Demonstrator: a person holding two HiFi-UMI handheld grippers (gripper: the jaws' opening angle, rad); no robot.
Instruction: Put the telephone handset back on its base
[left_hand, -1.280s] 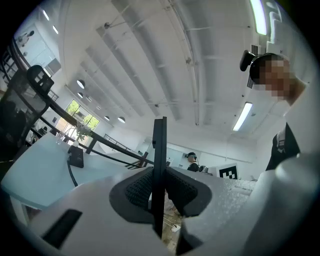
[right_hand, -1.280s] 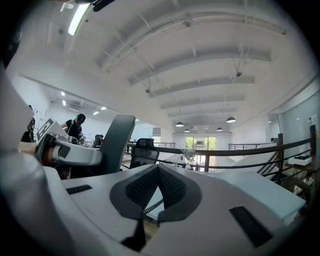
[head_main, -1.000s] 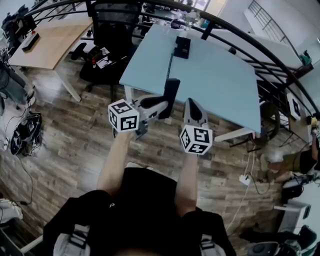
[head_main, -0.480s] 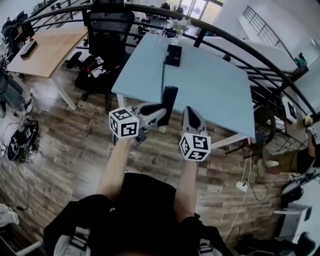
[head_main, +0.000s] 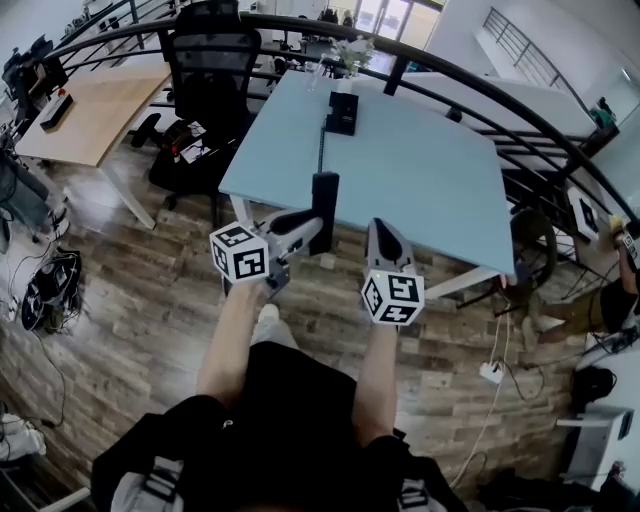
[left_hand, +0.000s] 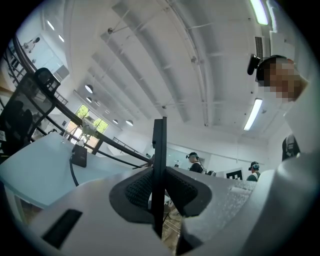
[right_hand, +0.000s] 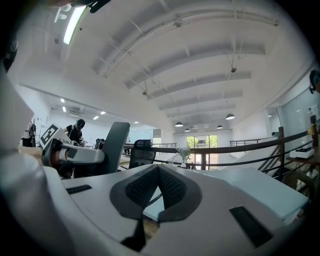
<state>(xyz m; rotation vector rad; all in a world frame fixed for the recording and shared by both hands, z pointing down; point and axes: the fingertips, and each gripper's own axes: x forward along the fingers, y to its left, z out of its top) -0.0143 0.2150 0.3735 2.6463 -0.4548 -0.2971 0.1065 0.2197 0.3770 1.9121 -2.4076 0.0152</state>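
Note:
The black telephone handset (head_main: 323, 200) stands upright over the front edge of the light blue table (head_main: 430, 170). My left gripper (head_main: 312, 226) is shut on its lower part. In the left gripper view the handset (left_hand: 159, 150) shows edge-on as a thin dark bar clamped between the pads. A dark cord (head_main: 321, 150) runs from it to the black base (head_main: 341, 111) at the table's far side, and the base (left_hand: 78, 156) also shows in that view. To the right of the handset my right gripper (head_main: 380, 224) is shut and empty, its pads (right_hand: 145, 189) touching at the tips.
A black office chair (head_main: 205, 60) stands left of the table, with a wooden desk (head_main: 95, 95) beyond it. A dark railing (head_main: 480, 78) curves behind the table, and a small plant (head_main: 352, 52) stands near the far edge. Wood floor lies below me.
The handset has swung more upright and moved slightly left with my left gripper. The right gripper has barely moved. The table sits a little farther up in the view.

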